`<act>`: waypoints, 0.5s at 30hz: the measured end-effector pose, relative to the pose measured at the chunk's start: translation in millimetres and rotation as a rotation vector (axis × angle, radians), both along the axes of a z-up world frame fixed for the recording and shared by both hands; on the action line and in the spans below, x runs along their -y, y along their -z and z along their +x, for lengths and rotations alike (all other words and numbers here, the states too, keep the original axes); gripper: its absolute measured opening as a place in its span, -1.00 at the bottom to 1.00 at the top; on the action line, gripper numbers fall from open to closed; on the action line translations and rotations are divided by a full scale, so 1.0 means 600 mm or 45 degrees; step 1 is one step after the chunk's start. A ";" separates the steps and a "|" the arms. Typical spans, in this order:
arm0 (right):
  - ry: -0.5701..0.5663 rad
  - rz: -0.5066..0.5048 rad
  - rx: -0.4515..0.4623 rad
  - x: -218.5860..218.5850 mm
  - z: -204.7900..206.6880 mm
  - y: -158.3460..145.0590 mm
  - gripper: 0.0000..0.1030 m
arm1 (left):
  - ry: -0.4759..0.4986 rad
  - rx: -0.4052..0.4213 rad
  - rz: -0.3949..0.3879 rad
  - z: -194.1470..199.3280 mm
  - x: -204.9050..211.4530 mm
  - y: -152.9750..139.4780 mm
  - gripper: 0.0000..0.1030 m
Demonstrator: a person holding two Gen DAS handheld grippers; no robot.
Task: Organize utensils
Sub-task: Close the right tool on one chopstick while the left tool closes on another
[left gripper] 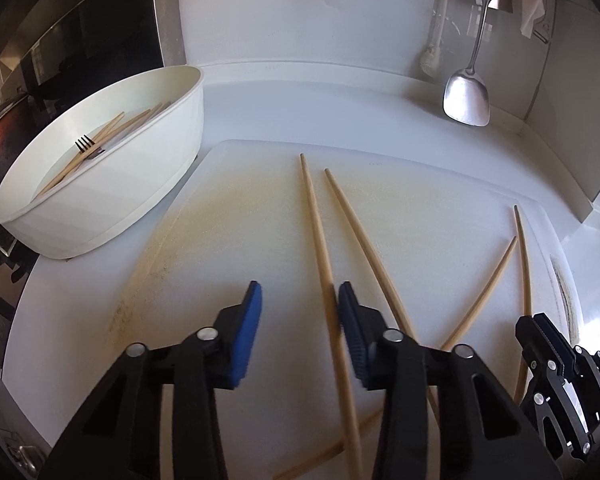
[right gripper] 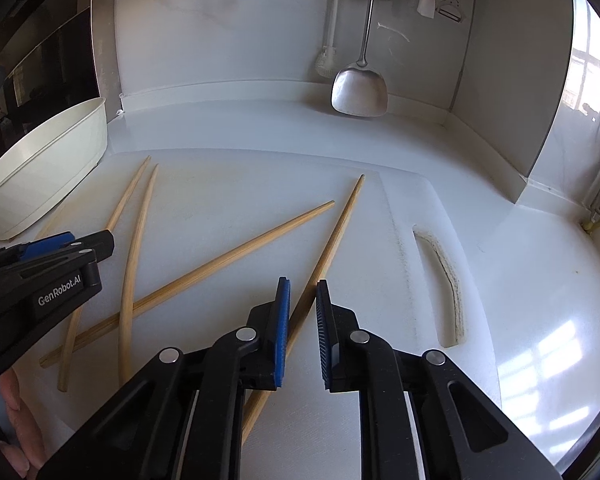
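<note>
While four chopsticks lie loose on the white cutting board [left gripper: 228,216], the step in hand looks like picking them up one by one for the white tub [left gripper: 112,184] at ten o'clock, which already holds chopsticks and a fork [left gripper: 86,147]. In the left wrist view, the left hand-held gripper [left gripper: 298,304] has its jaws apart around a chopstick [left gripper: 320,240]; the stick lies against the right pad while the left pad stands clear, so it is not clamped. In the right wrist view, the right hand-held gripper [right gripper: 302,300] straddles another chopstick [right gripper: 340,224], jaws nearly together, though a gap shows on both sides. Two more sticks lie crossed between them. A metal spatula [right gripper: 360,92] hangs at twelve o'clock. Next, I judge, each gripper must pinch firmly, lift, and carry toward the tub without dragging the crossed sticks across the tabletop.
</note>
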State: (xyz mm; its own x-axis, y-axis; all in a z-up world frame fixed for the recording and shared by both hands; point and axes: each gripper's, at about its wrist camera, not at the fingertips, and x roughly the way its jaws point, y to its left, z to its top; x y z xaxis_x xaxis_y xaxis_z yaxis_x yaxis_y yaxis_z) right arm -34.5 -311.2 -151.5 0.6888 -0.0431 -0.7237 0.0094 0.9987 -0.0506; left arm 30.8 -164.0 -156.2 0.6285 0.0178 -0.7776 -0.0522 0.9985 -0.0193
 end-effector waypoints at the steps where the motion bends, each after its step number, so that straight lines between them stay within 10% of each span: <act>1: -0.001 0.006 0.003 0.001 -0.001 0.000 -0.77 | 0.013 0.002 0.002 -0.001 0.002 0.000 -0.59; 3: -0.005 0.024 0.009 0.004 -0.002 0.001 -0.79 | 0.051 0.015 -0.027 -0.005 0.002 0.000 -0.84; 15: 0.016 0.195 0.007 0.034 -0.016 -0.002 -0.87 | 0.085 0.036 -0.192 -0.024 -0.037 -0.013 -0.86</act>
